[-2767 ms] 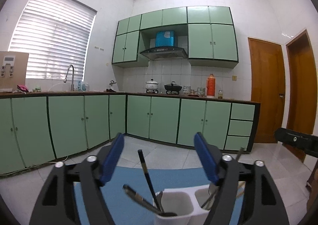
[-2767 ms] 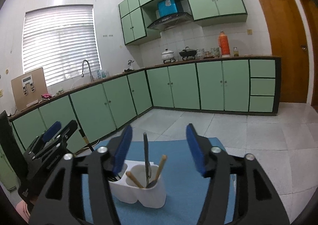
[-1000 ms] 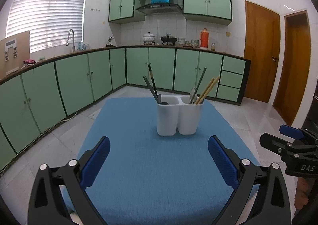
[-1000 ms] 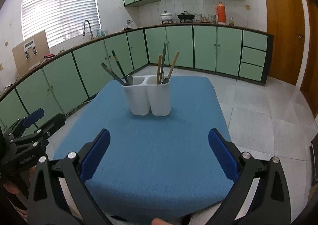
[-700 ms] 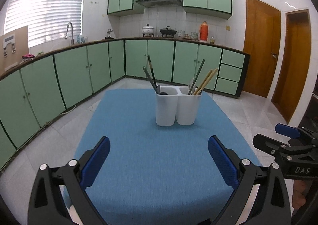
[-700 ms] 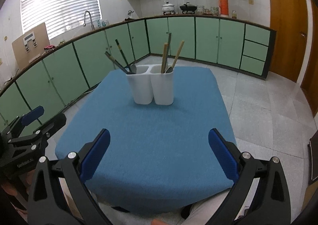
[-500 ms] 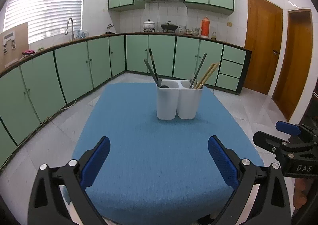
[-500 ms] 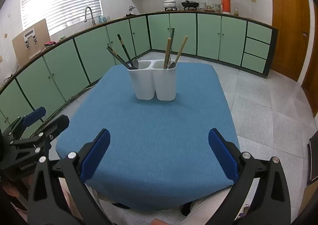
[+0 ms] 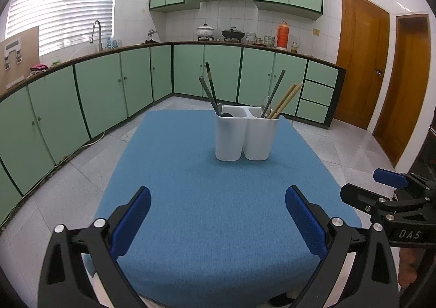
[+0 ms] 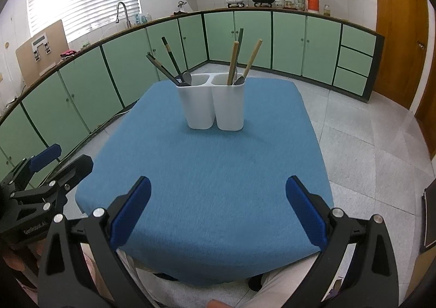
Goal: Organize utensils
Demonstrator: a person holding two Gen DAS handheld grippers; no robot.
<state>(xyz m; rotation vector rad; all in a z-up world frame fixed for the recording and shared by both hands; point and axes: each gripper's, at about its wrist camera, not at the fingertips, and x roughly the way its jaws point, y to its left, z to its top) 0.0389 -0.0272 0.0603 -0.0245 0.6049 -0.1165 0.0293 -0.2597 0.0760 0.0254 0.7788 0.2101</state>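
While both the left hand-held gripper and right hand-held gripper hang wide open and empty, the white utensil holder stands straight ahead mid-surface, well apart, handles upright, neither nearer.

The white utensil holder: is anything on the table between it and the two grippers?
No. Both wrist views show only bare blue tablecloth between the white utensil holder and both open grippers.

A long run of pale green base cabinets carries an orange thermos at its right end, white pot and black wok just left.
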